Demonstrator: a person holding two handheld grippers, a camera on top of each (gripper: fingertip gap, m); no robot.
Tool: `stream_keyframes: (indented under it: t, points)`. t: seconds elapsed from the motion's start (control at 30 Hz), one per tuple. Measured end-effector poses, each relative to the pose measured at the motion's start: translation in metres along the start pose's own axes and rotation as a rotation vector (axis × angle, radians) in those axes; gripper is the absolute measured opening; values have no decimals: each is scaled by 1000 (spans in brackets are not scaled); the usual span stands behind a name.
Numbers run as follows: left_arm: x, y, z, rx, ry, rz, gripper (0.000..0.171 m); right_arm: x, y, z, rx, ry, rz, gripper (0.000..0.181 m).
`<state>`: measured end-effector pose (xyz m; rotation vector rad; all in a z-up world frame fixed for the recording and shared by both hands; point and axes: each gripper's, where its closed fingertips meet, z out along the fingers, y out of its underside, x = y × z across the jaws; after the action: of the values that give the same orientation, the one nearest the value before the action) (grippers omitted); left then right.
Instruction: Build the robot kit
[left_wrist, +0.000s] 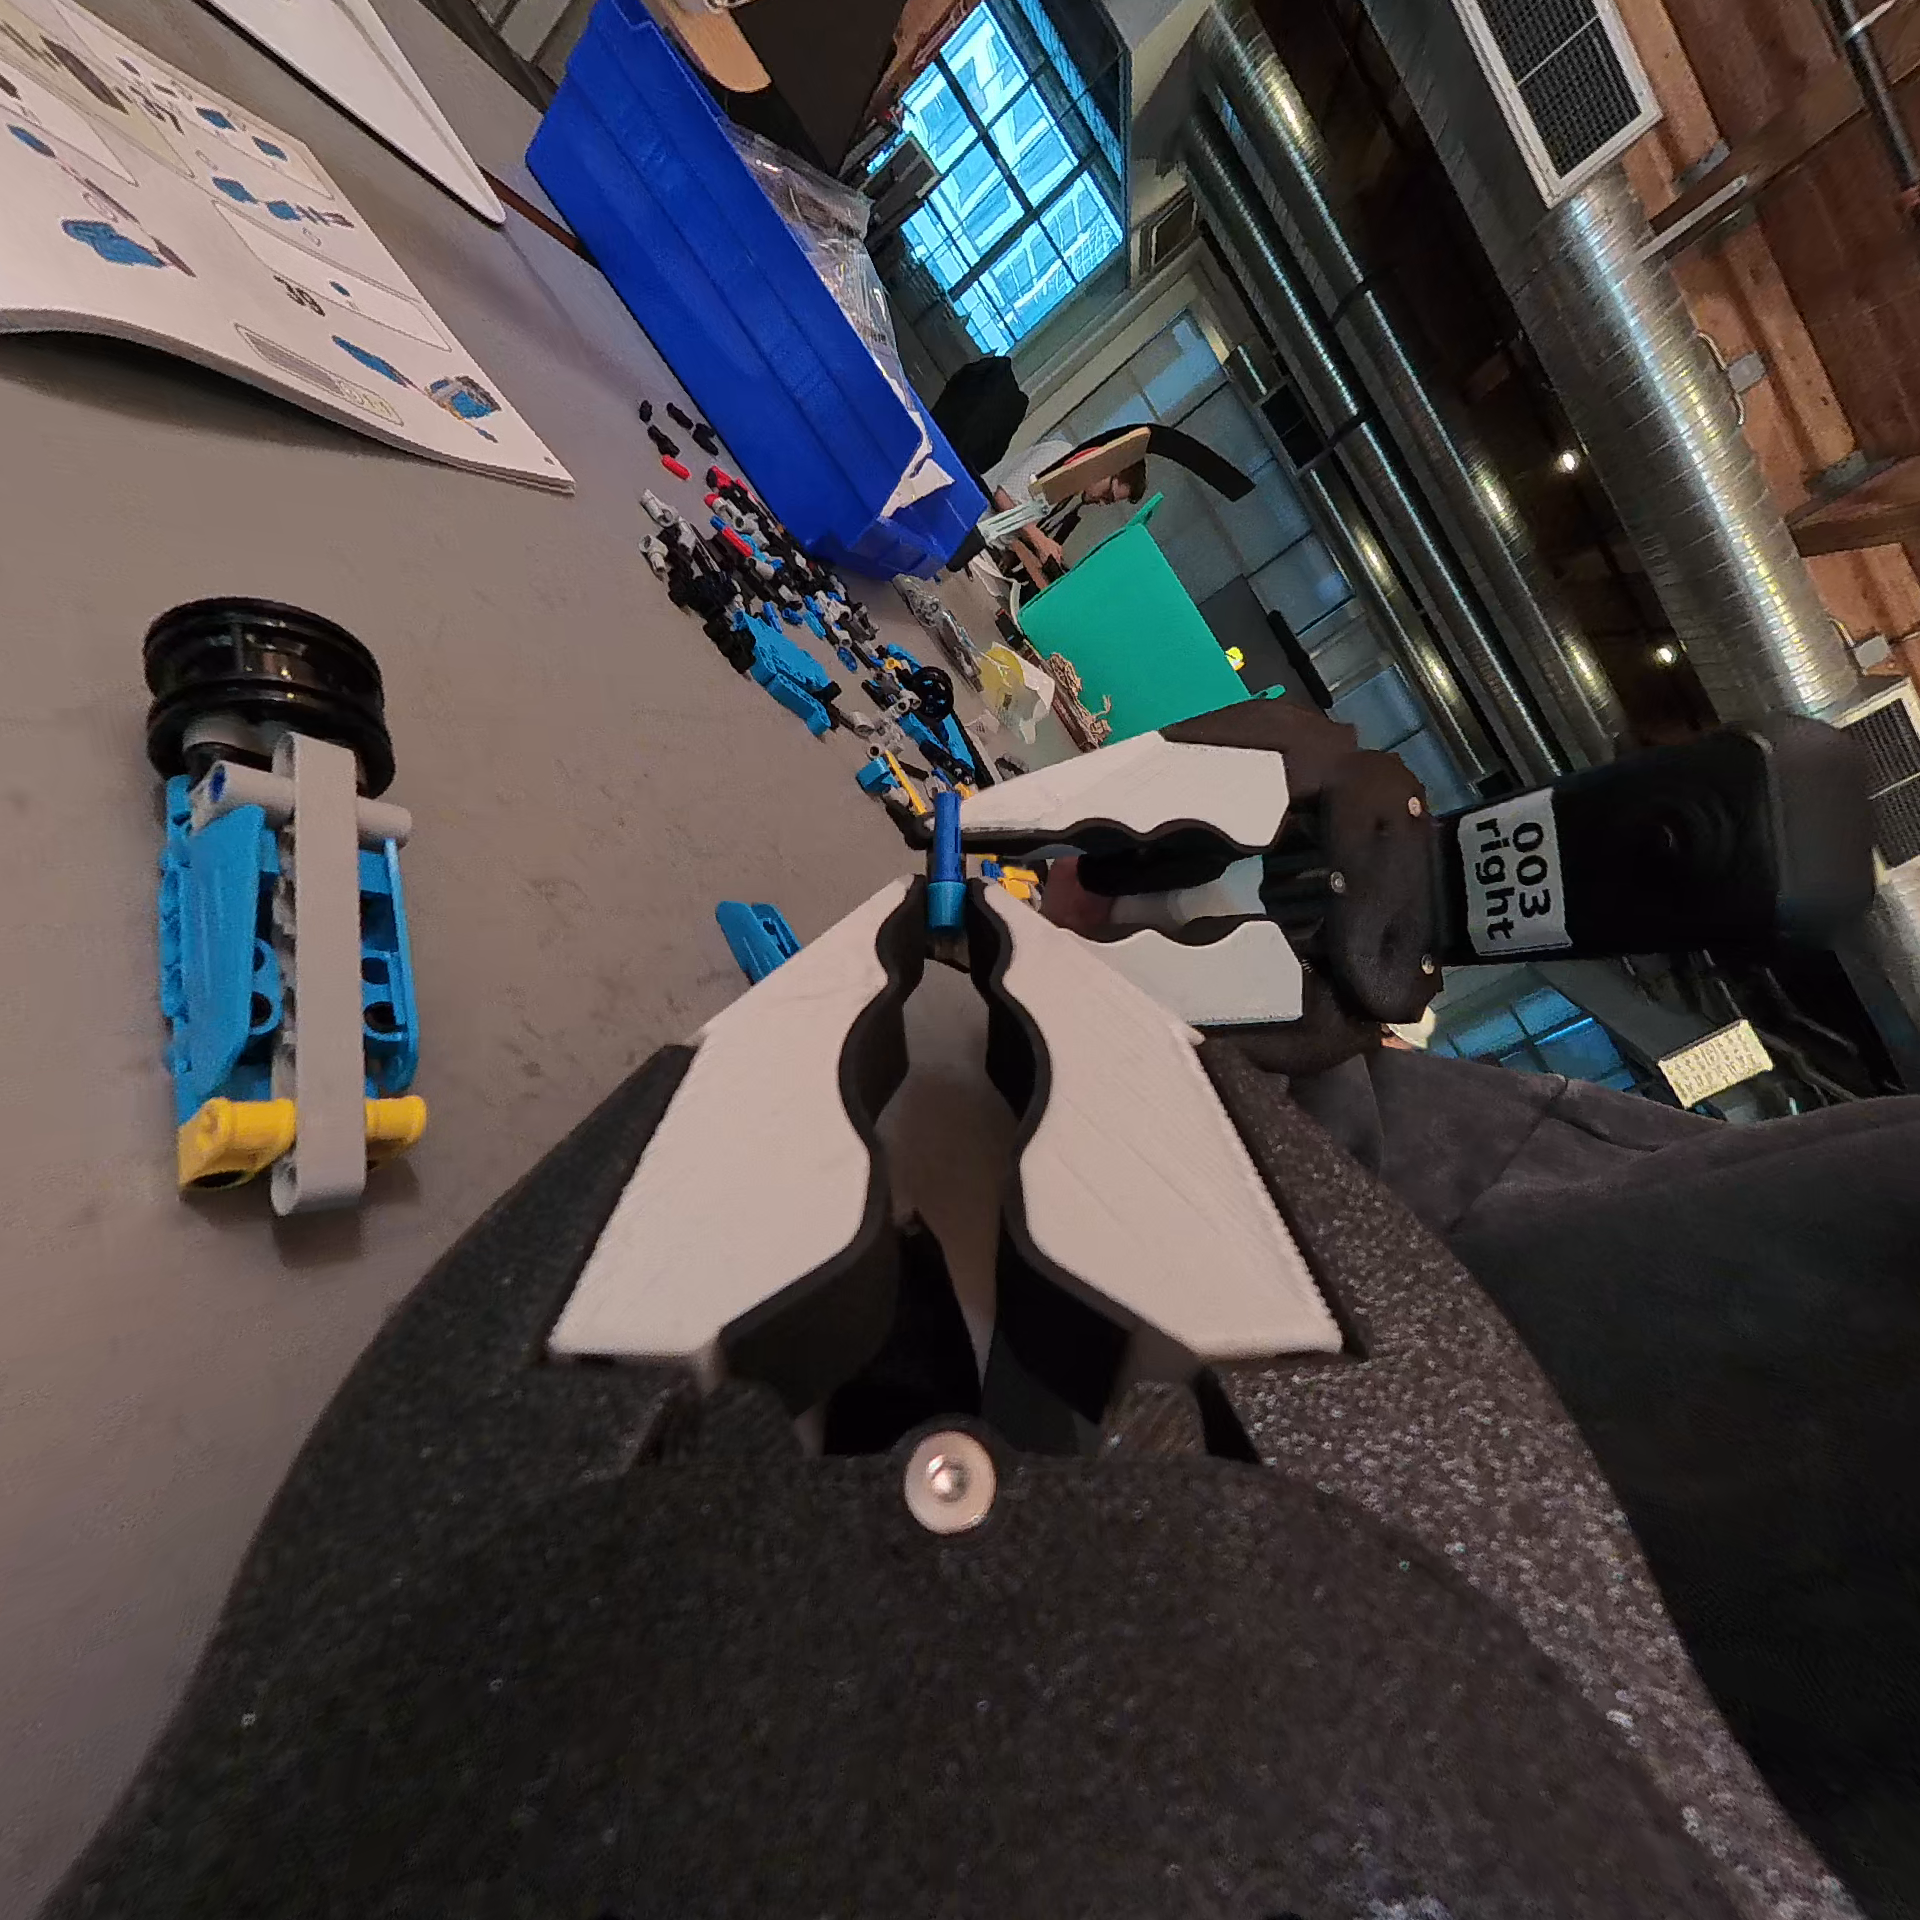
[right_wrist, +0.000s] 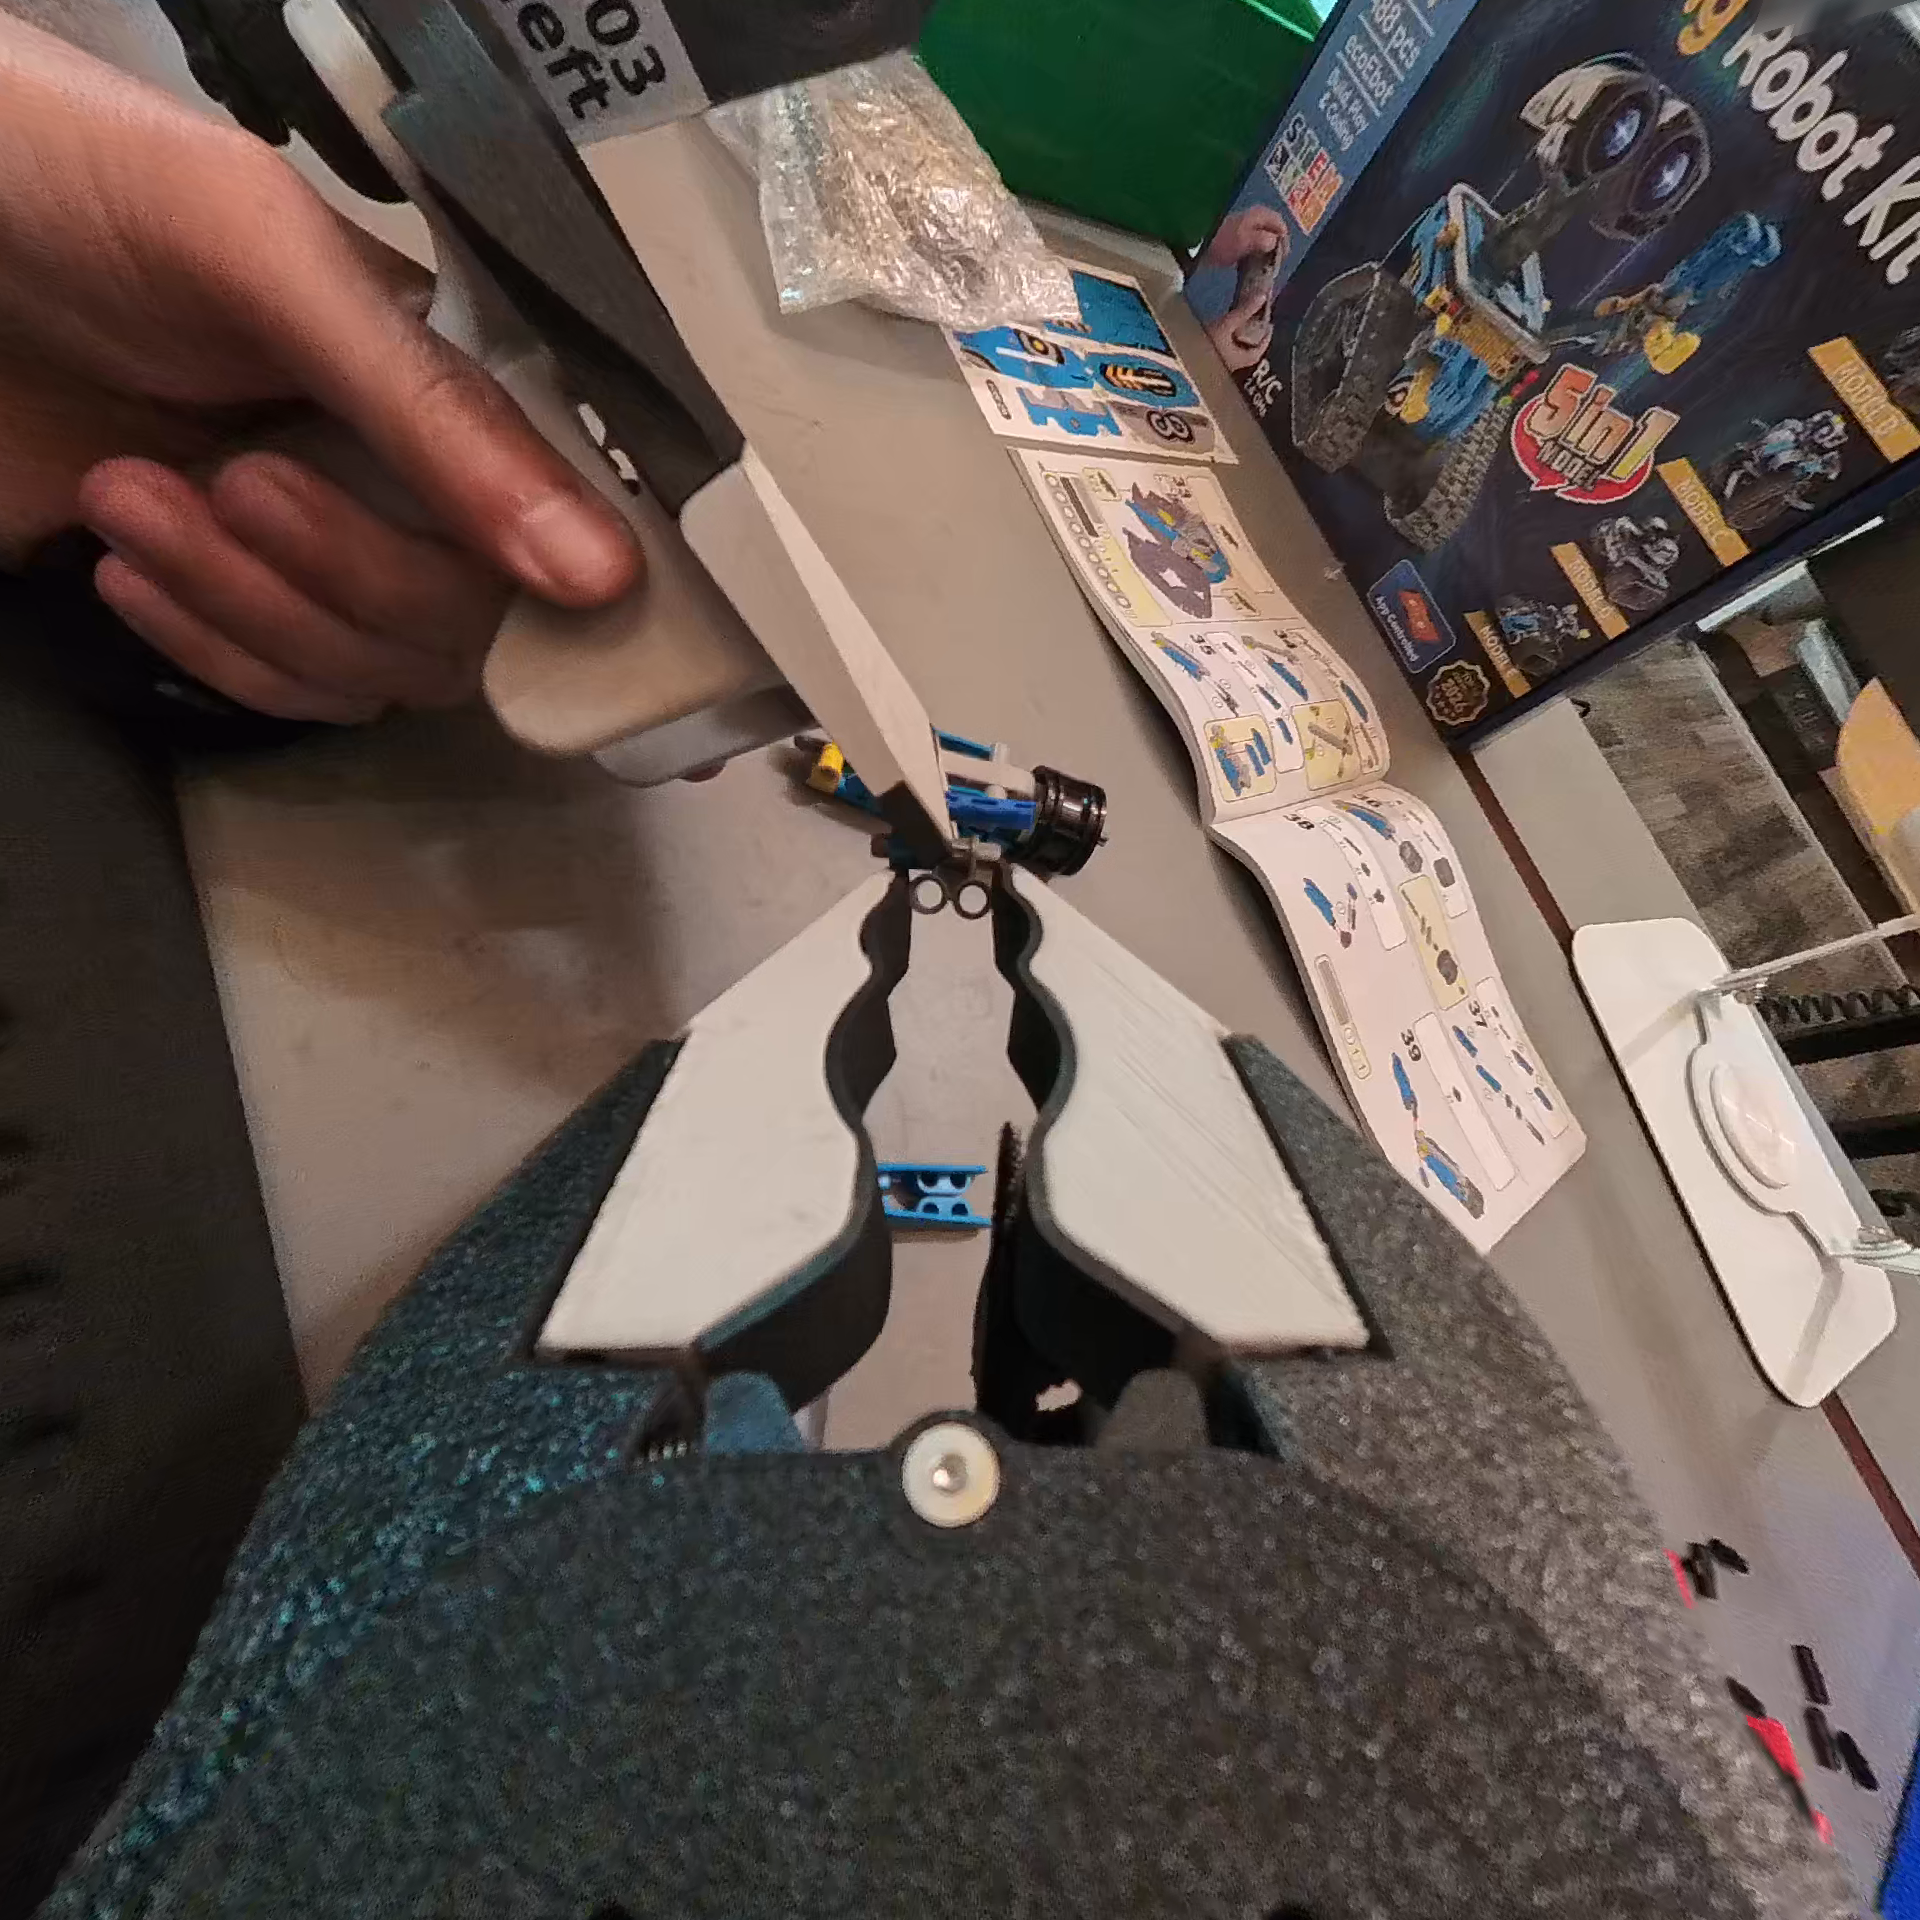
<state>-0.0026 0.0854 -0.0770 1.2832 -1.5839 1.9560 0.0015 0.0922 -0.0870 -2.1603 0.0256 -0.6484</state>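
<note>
My left gripper is shut on a small blue pin, held above the grey table. My right gripper is shut on a small dark grey connector with two holes. The two gripper tips meet: the right gripper's fingers reach in from the right and touch the pin's upper end. In the right wrist view the left gripper's fingers come down from the upper left, with a hand on it. A blue, grey and yellow assembly with a black wheel lies on the table and also shows in the right wrist view.
An open instruction booklet, a sticker sheet, a plastic bag and the kit box lie beyond. A blue bin, several loose pieces and a green box stand farther off. A white stand base is at right. Less than 4 cm separates the two grippers' tips.
</note>
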Motion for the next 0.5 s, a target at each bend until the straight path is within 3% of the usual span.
stream_keyframes:
  t: [0.1, 0.3, 0.4, 0.5]
  points:
    - [-2, -2, -1, 11, 3, -20, 6, 0, 0, 3, 22, -20, 66, 16]
    - [1, -7, -2, 54, 52, -82, 6, -8, -4, 10, 16, -24, 106, 45]
    - [2, -7, -2, 56, 61, -88, 6, 2, -5, 10, 6, 40, 115, 25]
    - [2, -6, -1, 49, 60, -89, 6, 1, -3, 10, 7, 16, 144, 25]
